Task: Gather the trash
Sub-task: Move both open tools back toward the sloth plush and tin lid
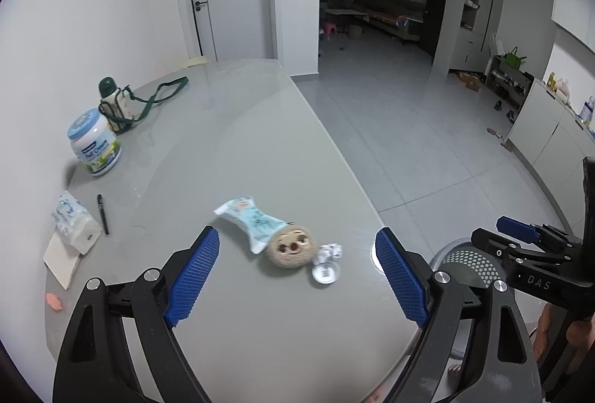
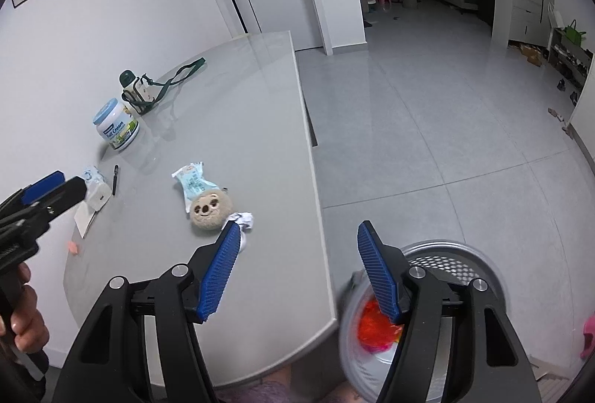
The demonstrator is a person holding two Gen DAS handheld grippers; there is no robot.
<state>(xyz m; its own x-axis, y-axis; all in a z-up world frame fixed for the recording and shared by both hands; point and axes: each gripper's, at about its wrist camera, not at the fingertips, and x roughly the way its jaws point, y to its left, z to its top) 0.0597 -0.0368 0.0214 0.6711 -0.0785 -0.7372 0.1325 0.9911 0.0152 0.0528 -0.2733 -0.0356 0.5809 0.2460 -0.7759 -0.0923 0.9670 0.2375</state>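
Observation:
A light-blue snack wrapper (image 1: 248,220) lies on the grey table (image 1: 241,150), touching a round plush sloth face (image 1: 292,248). A crumpled foil piece (image 1: 327,253) and a small foil cup (image 1: 325,273) lie right of the plush. My left gripper (image 1: 297,273) is open and empty, just short of them. My right gripper (image 2: 297,269) is open and empty above the table's right edge, beside a perforated metal bin (image 2: 438,276) holding orange-red trash (image 2: 375,326). The wrapper (image 2: 191,181), plush (image 2: 210,209) and crumpled foil (image 2: 243,219) show in the right wrist view.
A milk-powder jar (image 1: 95,142), a green-capped bottle with strap (image 1: 115,103), a tissue pack (image 1: 74,222), a black pen (image 1: 103,213), a white pad (image 1: 61,260) and a pink scrap (image 1: 54,302) sit at the table's left. Tiled floor lies to the right.

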